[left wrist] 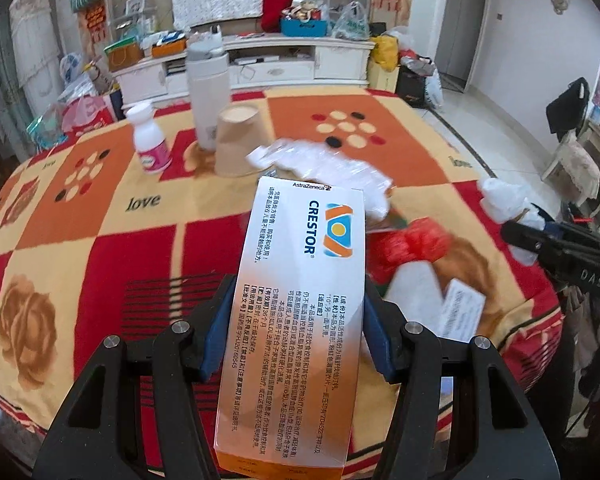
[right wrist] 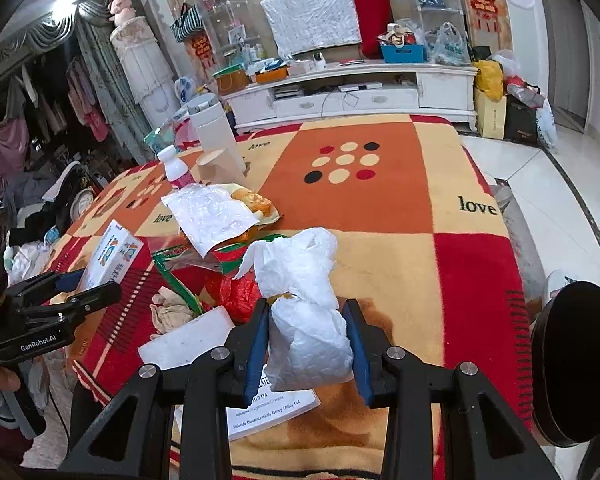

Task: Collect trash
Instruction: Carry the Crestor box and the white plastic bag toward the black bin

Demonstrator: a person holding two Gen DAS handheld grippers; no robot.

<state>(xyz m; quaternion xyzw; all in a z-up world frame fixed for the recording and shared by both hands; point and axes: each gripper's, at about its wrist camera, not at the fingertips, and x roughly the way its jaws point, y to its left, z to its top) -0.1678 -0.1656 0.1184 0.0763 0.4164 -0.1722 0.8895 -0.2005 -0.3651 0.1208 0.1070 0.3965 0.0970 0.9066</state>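
Observation:
My left gripper (left wrist: 300,308) is shut on a white and orange Crestor medicine box (left wrist: 300,300) and holds it above the table; it also shows at the left of the right wrist view (right wrist: 114,256). My right gripper (right wrist: 308,316) is shut on a crumpled white tissue wad (right wrist: 304,312), lifted over the table's near edge. Below lies a trash pile: a red plastic bag (right wrist: 240,292), a clear bubble wrapper (right wrist: 212,216), a green and red snack wrapper (right wrist: 236,256), a white foam slab (right wrist: 188,340), a printed leaflet (right wrist: 272,412) and a beige rag (right wrist: 172,312).
The table carries a red, orange and cream blanket (right wrist: 380,200). At its far side stand a white thermos (left wrist: 209,92), an upturned paper cup (left wrist: 240,140) and a small white bottle with a pink label (left wrist: 150,140). A black round object (right wrist: 576,364) sits at the right edge.

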